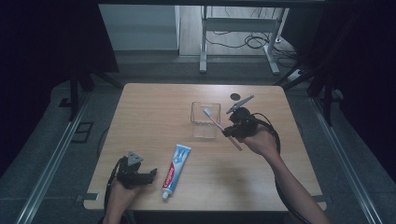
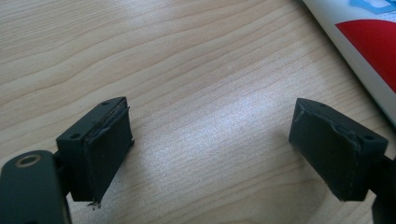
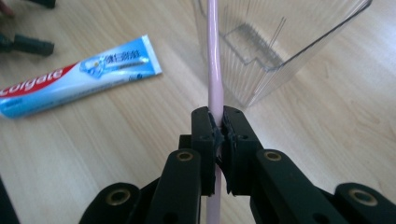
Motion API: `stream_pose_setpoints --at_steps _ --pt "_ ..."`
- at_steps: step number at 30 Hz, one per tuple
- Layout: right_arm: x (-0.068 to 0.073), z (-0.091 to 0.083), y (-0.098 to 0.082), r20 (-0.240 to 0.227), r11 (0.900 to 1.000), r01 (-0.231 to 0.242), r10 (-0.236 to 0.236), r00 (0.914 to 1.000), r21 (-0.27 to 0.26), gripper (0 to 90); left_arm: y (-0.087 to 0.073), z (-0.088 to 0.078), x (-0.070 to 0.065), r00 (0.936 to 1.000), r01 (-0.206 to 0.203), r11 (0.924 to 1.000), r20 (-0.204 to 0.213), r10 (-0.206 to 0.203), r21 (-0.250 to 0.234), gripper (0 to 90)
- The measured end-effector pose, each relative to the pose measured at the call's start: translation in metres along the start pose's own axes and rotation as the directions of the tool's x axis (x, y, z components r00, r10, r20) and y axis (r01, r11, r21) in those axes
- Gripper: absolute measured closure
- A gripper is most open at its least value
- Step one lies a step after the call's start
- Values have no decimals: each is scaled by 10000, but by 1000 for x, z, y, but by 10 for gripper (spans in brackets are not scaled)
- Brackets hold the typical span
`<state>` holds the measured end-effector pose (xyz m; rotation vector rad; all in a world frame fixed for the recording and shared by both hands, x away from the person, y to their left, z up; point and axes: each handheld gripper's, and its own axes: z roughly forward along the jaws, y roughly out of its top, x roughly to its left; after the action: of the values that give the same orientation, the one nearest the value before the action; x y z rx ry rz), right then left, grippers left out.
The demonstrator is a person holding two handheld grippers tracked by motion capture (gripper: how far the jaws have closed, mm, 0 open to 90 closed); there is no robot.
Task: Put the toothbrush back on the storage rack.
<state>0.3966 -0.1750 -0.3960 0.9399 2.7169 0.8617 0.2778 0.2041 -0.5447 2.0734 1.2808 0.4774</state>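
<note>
Right gripper view: right claw (image 3: pixel 218 123) pinching pink toothbrush (image 3: pixel 214 60), left claw (image 2: pixel 210 154) spread.

I see a pale pink toothbrush (image 3: pixel 214 70) and a red, white and blue toothpaste tube (image 3: pixel 74 81). The bench (image 1: pixel 154 112) is light woodgrain; my jaws are black.

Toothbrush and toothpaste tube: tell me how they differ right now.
The toothbrush is pink, thin and clamped in the right gripper, raised over the clear container. The toothpaste tube is blue, white and red, broad and flat, lying untouched on the table beside the open left gripper. Both are long and narrow.
</note>
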Motion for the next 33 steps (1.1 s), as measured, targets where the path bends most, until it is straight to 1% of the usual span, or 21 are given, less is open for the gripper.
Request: stream_pose_setpoints --at_steps 2,8,11,14,19,23,27,33 --pt "-2 0 3 82 9997 -92 93 9999 -236 835 0 0 0 10000 0 10000 1 0 2 131" --pt "-4 0 10 116 9984 -114 121 9999 -545 835 0 0 0 10000 -2 10000 1 2 4 131" --pt "-7 -1 15 202 9964 -99 117 9997 -846 835 0 0 0 10000 1 10000 1 -1 -2 131" --pt "-8 -2 18 246 9954 -115 139 9996 -953 835 0 0 0 10000 1 10000 1 -1 -1 131" --pt "-12 -3 25 239 9913 -98 130 9996 -1310 835 0 0 0 10000 4 10000 -2 -4 -2 131" --pt "-14 -3 28 316 9893 -117 165 9994 -1452 835 0 0 0 10000 2 10000 -2 -2 -2 131" --pt "-17 -1 33 236 9871 -213 253 9994 -1590 835 0 0 0 10000 -1 10000 -4 1 0 131" --pt "-19 2 41 252 9821 -269 321 9992 -1863 835 0 0 0 10000 -4 10000 -4 4 4 131"
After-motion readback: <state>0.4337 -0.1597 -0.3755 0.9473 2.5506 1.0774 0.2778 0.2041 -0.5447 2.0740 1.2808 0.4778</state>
